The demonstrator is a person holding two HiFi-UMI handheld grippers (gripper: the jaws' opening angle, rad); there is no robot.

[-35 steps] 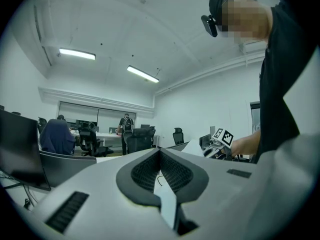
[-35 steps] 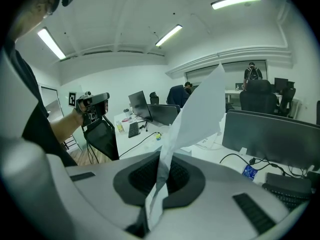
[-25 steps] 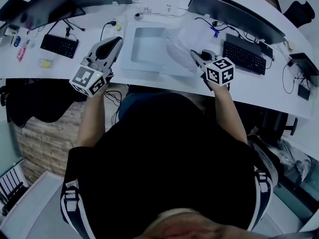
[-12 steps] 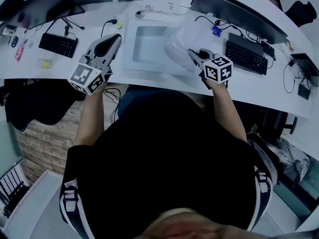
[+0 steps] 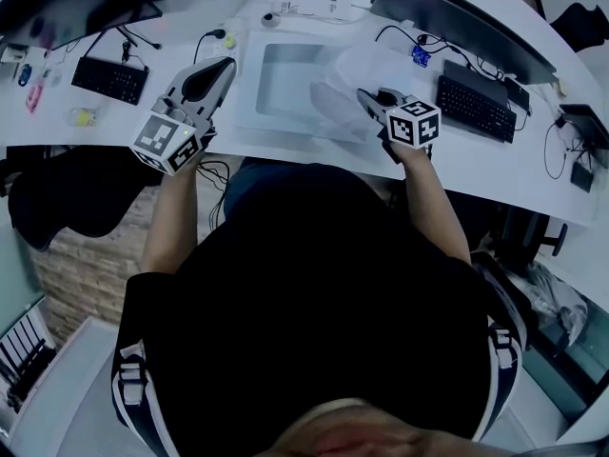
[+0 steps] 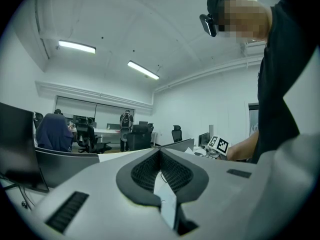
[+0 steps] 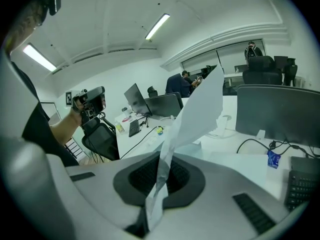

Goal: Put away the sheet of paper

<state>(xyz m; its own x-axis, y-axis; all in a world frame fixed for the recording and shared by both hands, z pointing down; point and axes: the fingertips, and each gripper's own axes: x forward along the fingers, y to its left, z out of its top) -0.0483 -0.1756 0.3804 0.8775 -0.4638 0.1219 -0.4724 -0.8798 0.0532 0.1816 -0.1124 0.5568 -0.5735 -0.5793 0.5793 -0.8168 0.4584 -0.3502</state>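
Observation:
The sheet of paper (image 5: 339, 94) is white and crumpled; it hangs over the desk just right of a shallow white tray (image 5: 249, 89). My right gripper (image 5: 365, 99) is shut on the sheet's near edge. In the right gripper view the paper (image 7: 199, 109) rises out of the closed right gripper (image 7: 162, 156) and bends to the right. My left gripper (image 5: 225, 66) hovers at the tray's left side, apart from the sheet, jaws together. In the left gripper view a small white slip (image 6: 167, 204) sits in the seam of the left gripper (image 6: 160, 152).
The curved white desk (image 5: 533, 174) carries two black keyboards (image 5: 107, 74) (image 5: 476, 109), dark monitors (image 5: 464, 25) and cables (image 5: 205, 44). Small items lie at the far left (image 5: 84, 117). The desk's near edge runs just below both hands.
My right gripper has carried the paper a little lower and farther over the desk, closer to the tray. The left gripper has shifted slightly along the tray's left side.

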